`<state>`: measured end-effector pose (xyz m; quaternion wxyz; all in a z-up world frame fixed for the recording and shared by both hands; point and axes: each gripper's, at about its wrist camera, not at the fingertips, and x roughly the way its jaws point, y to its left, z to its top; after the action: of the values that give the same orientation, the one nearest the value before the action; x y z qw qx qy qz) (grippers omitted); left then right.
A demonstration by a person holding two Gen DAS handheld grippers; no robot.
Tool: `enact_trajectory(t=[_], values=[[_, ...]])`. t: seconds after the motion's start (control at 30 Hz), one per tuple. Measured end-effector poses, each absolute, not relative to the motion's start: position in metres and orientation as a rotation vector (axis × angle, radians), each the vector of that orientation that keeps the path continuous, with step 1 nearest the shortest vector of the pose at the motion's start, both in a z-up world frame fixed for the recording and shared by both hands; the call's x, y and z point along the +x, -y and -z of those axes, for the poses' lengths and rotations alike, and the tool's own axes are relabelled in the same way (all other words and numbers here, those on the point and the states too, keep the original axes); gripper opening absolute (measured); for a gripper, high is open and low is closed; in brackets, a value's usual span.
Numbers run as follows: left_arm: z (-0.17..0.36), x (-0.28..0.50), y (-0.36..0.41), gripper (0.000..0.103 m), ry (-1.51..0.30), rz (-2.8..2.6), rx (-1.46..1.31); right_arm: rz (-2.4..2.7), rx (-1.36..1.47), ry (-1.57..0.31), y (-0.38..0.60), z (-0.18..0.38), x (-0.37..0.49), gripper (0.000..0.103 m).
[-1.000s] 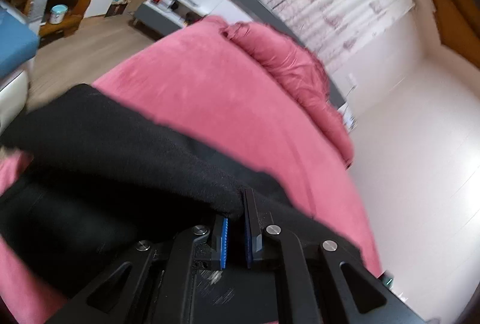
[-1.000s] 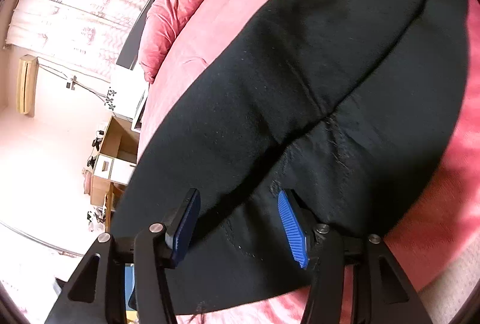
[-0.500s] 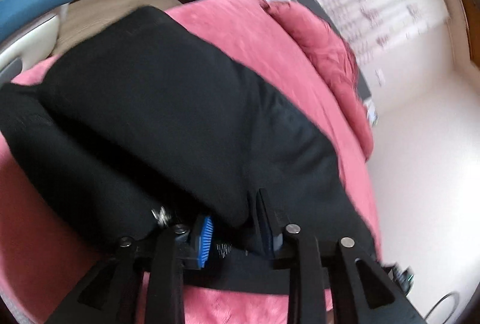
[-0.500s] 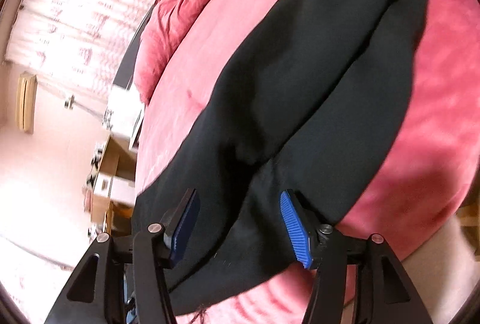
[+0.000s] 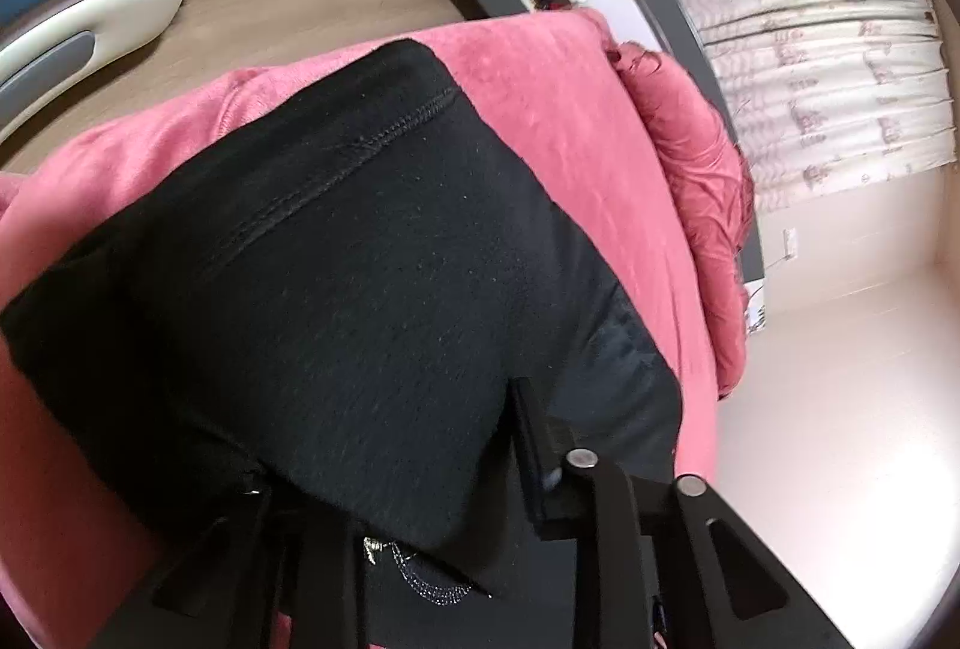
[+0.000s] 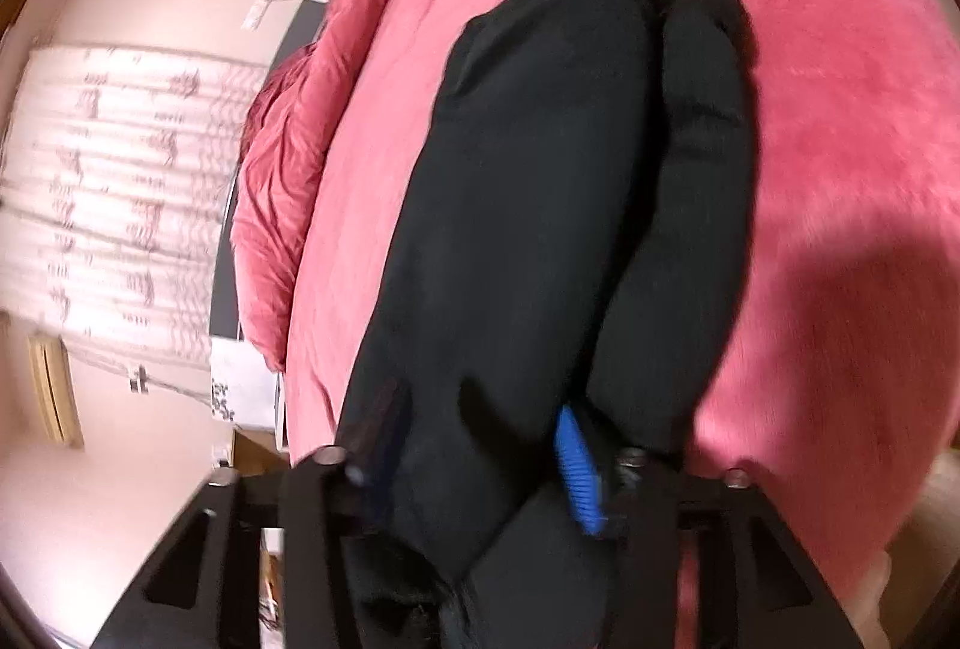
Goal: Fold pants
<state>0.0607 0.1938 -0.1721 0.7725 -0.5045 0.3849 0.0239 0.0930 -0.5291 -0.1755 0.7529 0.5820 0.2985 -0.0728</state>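
Now we see the black pants (image 6: 540,205) lying doubled over on the pink bedspread (image 6: 840,48), with both grippers at their near end. Our right gripper (image 6: 480,445) has its jaws spread wide with a thick fold of the fabric bulging between them. Our left gripper (image 5: 420,469) is draped by the pants (image 5: 336,277), one finger hidden, so we cannot tell its jaw state.

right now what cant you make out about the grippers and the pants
- Left wrist view: left gripper left finger is buried under the black pants, so its grip cannot be judged.
- Right wrist view: right gripper is motion-blurred, fabric bunched between its fingers; contact unclear.
- Waistband and leg ends: not identifiable in either view.
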Motion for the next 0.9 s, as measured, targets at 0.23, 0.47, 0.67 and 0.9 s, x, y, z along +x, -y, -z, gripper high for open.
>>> enact_trajectory(t=[0.23,0.47,0.67,0.9], values=[[0.161,0.072,-0.212,0.006,-0.876,-0.092,-1.141,0.201,1.151,-0.721,0.558,0.12,0.128,0.008],[0.106,0.07,-0.219,0.006,-0.839,0.021,-0.988,0.122,1.047,-0.721,0.573,0.063,0.123,0.008],[0.138,0.04,-0.218,0.006,-0.954,-0.03,-0.902,0.214,1.135,-0.859,0.574,0.141,0.094,0.008],[0.166,0.027,-0.218,0.012,-0.924,-0.037,-0.898,0.158,1.296,-0.746,0.583,0.18,0.071,0.02]])
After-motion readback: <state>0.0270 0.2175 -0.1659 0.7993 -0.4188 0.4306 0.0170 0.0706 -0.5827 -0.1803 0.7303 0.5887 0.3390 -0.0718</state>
